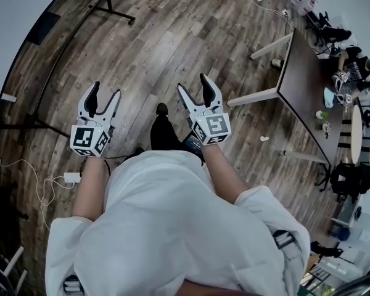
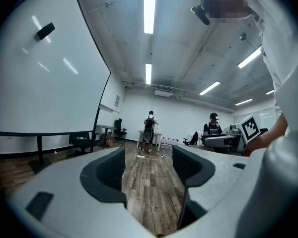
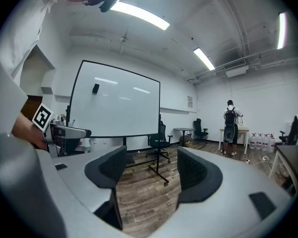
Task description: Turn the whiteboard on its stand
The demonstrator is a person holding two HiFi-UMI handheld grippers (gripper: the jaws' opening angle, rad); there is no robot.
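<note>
Large whiteboard (image 3: 114, 100) on a wheeled stand (image 3: 157, 162), on a wooden floor (image 1: 172, 36); blank apart from a small dark eraser (image 3: 95, 88) stuck near its upper left. Not yet touched.

Left tool (image 1: 105, 91) well apart from the whiteboard, on the side nearer to it, jaws spread wide, only bare floor showing between them. Right tool (image 1: 193, 84) farther from the whiteboard, likewise spread wide and empty. Both held out roughly level by a person (image 1: 172, 227) in a white top.

Judged as the approach, before any grip. Unclear from here whether meant as a flip of the panel on its pivots or a swing of the whole stand. Either way: walk up to one upright edge of the whiteboard and close both tools on the dark frame (image 3: 159, 110), one above the other, never on the white face. Keep the jaws wide until well round the frame, then squeeze firmly. Push slowly and level, to roll the castors (image 3: 166, 182) rather than tip the stand. Mind the office chair (image 3: 159, 138) just beside the whiteboard's far end and the white cable (image 1: 39, 193) on the floor near the stand's foot.
</note>
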